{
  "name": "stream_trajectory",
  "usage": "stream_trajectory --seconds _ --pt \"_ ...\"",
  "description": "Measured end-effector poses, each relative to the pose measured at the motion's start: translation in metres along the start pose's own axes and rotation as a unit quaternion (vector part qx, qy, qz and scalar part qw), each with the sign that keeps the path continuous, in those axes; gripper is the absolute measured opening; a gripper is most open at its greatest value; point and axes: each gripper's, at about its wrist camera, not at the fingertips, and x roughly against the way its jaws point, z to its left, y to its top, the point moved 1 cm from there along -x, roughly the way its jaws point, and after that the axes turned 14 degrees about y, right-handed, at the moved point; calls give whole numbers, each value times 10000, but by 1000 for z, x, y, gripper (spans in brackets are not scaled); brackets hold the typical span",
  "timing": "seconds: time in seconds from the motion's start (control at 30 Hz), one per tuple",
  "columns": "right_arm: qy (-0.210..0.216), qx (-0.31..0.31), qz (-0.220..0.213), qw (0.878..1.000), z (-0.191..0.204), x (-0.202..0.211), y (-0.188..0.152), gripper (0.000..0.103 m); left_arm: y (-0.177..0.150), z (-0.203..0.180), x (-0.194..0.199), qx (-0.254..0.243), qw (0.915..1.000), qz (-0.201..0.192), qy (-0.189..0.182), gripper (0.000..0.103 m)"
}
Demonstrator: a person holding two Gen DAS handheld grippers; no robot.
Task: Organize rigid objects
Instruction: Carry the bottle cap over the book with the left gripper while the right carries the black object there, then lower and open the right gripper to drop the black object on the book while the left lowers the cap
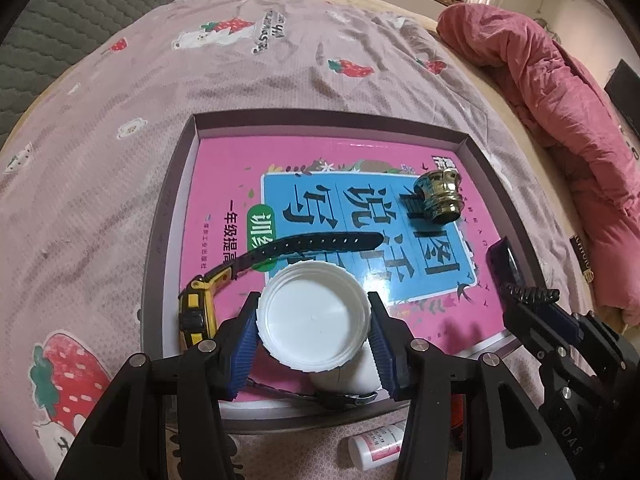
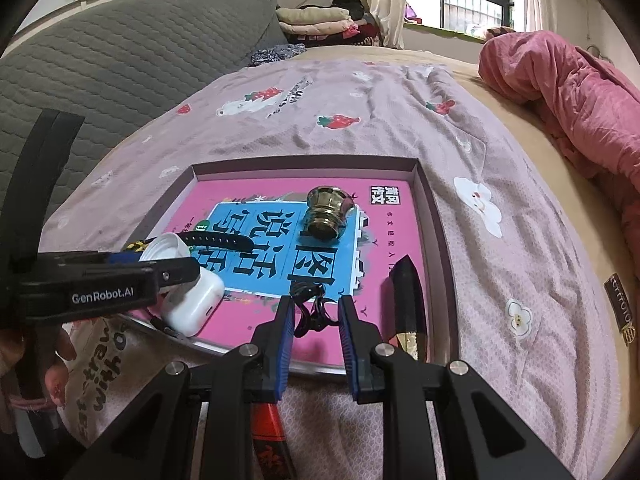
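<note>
My left gripper (image 1: 314, 300) is shut on a round white plastic lid (image 1: 316, 316), its blue pads pressed on the ribbed rim, low over the near edge of a shallow grey tray (image 1: 168, 216). A white earbuds case (image 1: 348, 376) lies right under the lid. On the pink book (image 1: 224, 200) lining the tray lie a yellow-and-black watch (image 1: 320, 244) and a brass cap (image 1: 438, 196). My right gripper (image 2: 316, 304) hangs over the tray's near right part, shut on a small black looped cord (image 2: 310, 312). A dark pointed case with a gold band (image 2: 406, 304) lies beside it.
The tray sits on a bed with a strawberry-print sheet (image 1: 240, 80). A bunched pink quilt (image 1: 560, 92) lies at the right and a grey padded headboard (image 2: 100, 60) at the back left. A small white bottle (image 1: 376, 446) lies outside the tray's near edge.
</note>
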Motion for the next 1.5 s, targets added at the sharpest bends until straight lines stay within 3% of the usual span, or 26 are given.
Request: stream_trajectory --seconds 0.73,1.03,1.5 --pt "-98 -65 229 9997 -6 -15 -5 23 -3 12 -2 117 9999 -71 -19 52" --pt "-367 35 557 9978 -10 -27 -7 23 -2 12 -2 144 9999 25 -29 52" --pt "-613 -117 667 9958 -27 -23 -6 23 -2 17 -1 189 9997 120 102 52"
